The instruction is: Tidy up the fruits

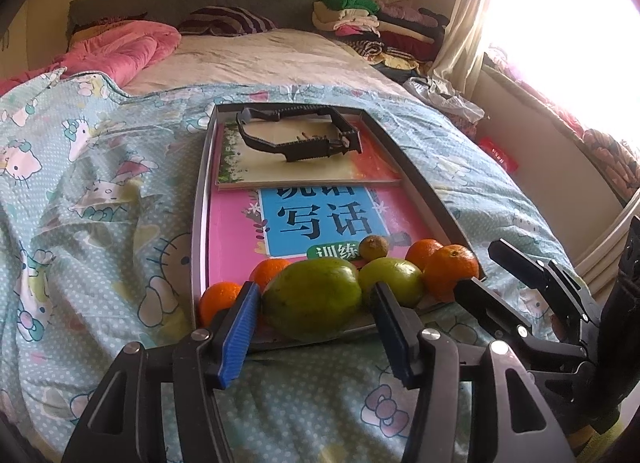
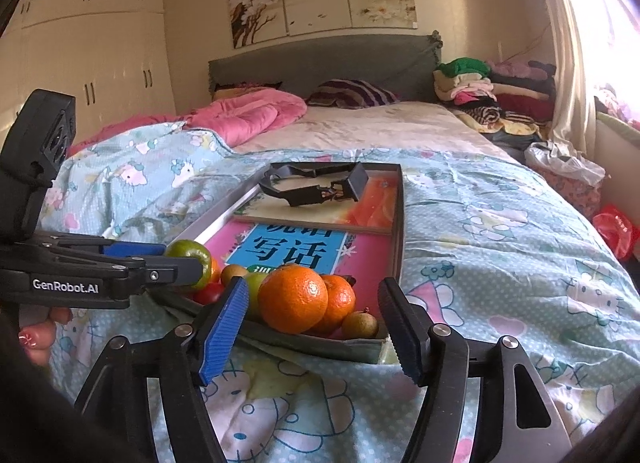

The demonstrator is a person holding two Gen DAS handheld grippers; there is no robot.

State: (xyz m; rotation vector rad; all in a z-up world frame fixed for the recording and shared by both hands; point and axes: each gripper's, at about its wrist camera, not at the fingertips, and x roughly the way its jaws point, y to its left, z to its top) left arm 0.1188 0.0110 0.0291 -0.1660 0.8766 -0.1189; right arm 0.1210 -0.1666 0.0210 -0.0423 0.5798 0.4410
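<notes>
The worry here is the footing. The tray [image 1: 199, 199] sits on a soft, rumpled quilt [image 1: 100, 191], not a desk, and every fruit is crowded along its near edge, some seeming to ride up on the rim. A careless nudge from either claw could tip that edge down and send round fruit rolling onto the bedding — oranges would not stop quickly on that slope.

The left gripper [image 1: 316, 295] hangs just short of the near edge, its jaws wide, with nothing between them; the big green mango [image 1: 312, 297] lies straight ahead in the gap. Closing too low might catch the rim instead of the fruit. The right gripper [image 2: 316, 311] stands likewise spread and empty at the near right corner, facing the front orange [image 2: 292, 299], with a second orange [image 2: 340, 299] touching it behind and a small brownish fruit [image 2: 359, 325] beside them. Grabbing the front one could knock its neighbours loose.

In the tray: a pink workbook [image 1: 320, 219] lying flat, another book [image 1: 308, 161] toward the far edge with a black clamp-like tool [image 1: 304, 135] on top, and the fruit row — two oranges [image 1: 220, 299] at the near left corner, the mango, a smaller green fruit [image 1: 394, 279], two more oranges [image 1: 452, 267] at the near right.
</notes>
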